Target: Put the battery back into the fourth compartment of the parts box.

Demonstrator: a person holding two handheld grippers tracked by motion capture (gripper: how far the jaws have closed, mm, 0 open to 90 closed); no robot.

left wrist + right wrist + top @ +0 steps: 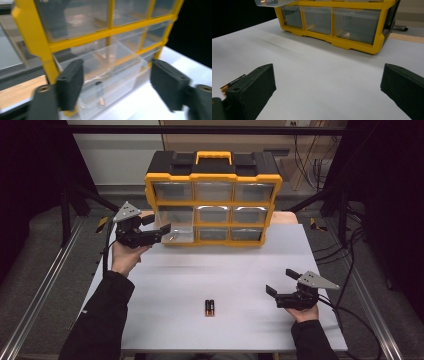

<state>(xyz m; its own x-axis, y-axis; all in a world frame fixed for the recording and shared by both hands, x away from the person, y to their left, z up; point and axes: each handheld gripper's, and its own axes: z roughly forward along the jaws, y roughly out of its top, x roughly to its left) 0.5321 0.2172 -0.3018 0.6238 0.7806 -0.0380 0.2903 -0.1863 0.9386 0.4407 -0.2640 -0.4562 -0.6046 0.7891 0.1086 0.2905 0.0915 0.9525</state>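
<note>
The middle-left drawer (pixel 110 72) of the yellow and black drawer cabinet (pixel 213 200) stands pulled out, and its clear walls make its contents hard to read: the left claw view shows a small dark and metallic piece (pixel 99 93) lying in it, too blurred to name. That view is smeared with motion, and the cabinet's top and left side run off its edges. From the high view the same drawer shows as a pale box sticking out toward the left claw (pixel 159 231), with a small glint in it near the claw's tips. The left claw is wide open and holds nothing, its jaws standing either side of the drawer's front corner in its own view; whether they touch the plastic cannot be told. The right claw (pixel 281 287) is also wide open and empty, hovering low over the white desk (pixel 240 270) near its right edge, well apart from the cabinet. Two batteries (pixel 210 308) lie side by side on the desk near its front edge, between the two hands. In the right claw view one battery tip (pixel 230 84) peeps out behind the left jaw, which hides the rest. That view shows the cabinet's bottom row of drawers shut and the open drawer's underside cut off at the top edge. Cables (pixel 350 265) trail over the floor to the right of the desk.
</note>
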